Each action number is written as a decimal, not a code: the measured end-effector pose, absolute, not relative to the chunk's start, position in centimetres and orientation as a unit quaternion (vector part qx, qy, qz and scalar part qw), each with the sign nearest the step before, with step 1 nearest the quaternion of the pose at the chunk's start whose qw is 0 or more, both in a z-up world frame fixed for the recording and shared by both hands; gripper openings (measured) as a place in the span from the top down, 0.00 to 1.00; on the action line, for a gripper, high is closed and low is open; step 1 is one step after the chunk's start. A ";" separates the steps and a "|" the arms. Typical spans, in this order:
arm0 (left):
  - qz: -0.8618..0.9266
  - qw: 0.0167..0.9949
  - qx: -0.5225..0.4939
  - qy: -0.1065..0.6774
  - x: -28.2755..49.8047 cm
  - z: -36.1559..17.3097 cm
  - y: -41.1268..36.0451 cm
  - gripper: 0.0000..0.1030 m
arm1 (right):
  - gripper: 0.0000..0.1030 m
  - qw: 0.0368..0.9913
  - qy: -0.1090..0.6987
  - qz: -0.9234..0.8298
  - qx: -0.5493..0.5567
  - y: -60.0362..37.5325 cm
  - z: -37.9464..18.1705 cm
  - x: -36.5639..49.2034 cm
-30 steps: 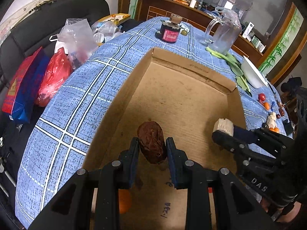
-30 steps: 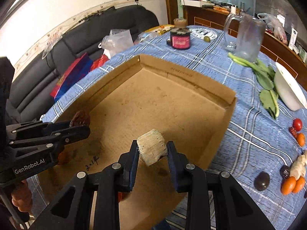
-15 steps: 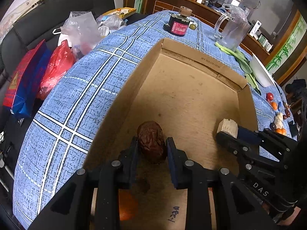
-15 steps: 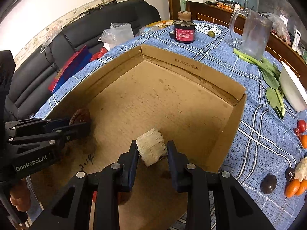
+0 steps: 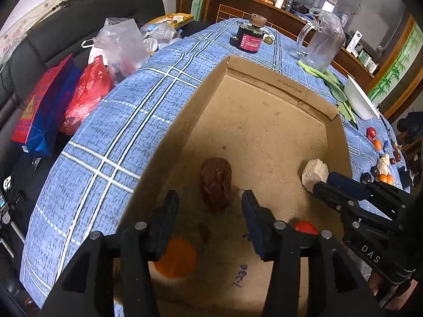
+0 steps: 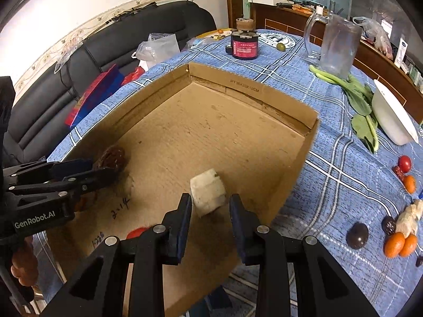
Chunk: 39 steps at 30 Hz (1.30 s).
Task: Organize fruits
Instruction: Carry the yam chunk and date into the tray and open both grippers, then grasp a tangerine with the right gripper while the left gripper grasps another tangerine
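Evenly and softly daylit from windows at top right, with faint shadows inside the box [image 5: 264, 137], glare on the jug [image 6: 335, 47], strong fisheye bending, black vignetted corners, near foreground slightly soft.

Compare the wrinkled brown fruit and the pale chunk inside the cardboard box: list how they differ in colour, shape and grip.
The wrinkled brown fruit is dark reddish brown and oval; the pale chunk is off-white and blocky. The brown fruit lies free between the jaws of the left gripper, which have just been opening; the pale chunk is pinched by the right gripper. The brown fruit's skin is wrinkled; the pale chunk looks fibrous. Both are in the cardboard box.
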State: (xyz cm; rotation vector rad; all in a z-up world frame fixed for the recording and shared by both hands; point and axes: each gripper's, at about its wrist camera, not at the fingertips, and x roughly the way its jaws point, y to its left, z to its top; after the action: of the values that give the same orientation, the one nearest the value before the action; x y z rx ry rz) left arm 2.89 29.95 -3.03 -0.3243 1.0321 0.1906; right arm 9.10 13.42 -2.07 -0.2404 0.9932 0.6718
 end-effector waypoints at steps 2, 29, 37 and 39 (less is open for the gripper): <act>0.094 0.852 -0.157 0.490 2.4 -2.9 30.0 0.51 | 0.69 0.820 0.465 0.314 -0.113 13.1 -1.8 8.8; 0.019 0.869 -0.084 0.488 3.6 0.3 16.0 0.44 | 0.69 0.873 0.461 0.155 -0.025 -10.3 -0.6 8.2; -0.018 0.864 -0.039 0.502 6.1 -0.1 8.0 0.38 | 0.53 0.876 0.462 0.140 -0.003 -14.7 -2.4 14.0; -0.023 0.861 -0.037 0.507 6.7 -0.4 6.7 0.38 | 0.53 0.871 0.468 0.151 0.003 -14.6 -3.1 15.0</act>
State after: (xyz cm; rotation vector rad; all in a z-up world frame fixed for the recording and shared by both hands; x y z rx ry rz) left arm 6.73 6.72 -0.42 -0.0773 1.0639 -0.0483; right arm 15.04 -14.63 -3.15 0.0062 0.9782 0.3157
